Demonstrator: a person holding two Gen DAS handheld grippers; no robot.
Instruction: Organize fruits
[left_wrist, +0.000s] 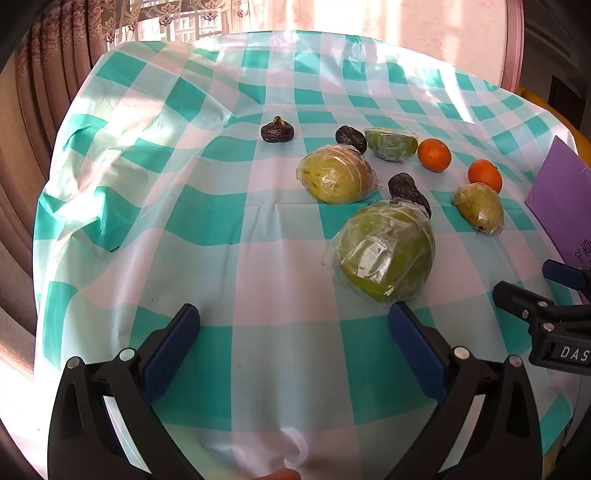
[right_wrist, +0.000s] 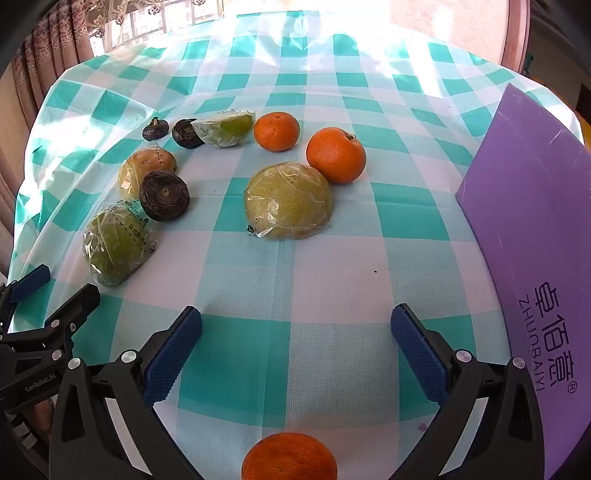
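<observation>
Several plastic-wrapped green pears lie on the checked tablecloth: one nearest my left gripper, one mid-table, a small one at the right, and one at the back. Three dark wrinkled fruits and two oranges lie among them. My left gripper is open and empty. My right gripper is open and empty, facing a wrapped pear and two oranges. A third orange sits below its fingers.
A purple board with printed lettering lies at the table's right side; it also shows in the left wrist view. The tablecloth is rumpled at the left edge. Curtains and a bright window stand behind the table.
</observation>
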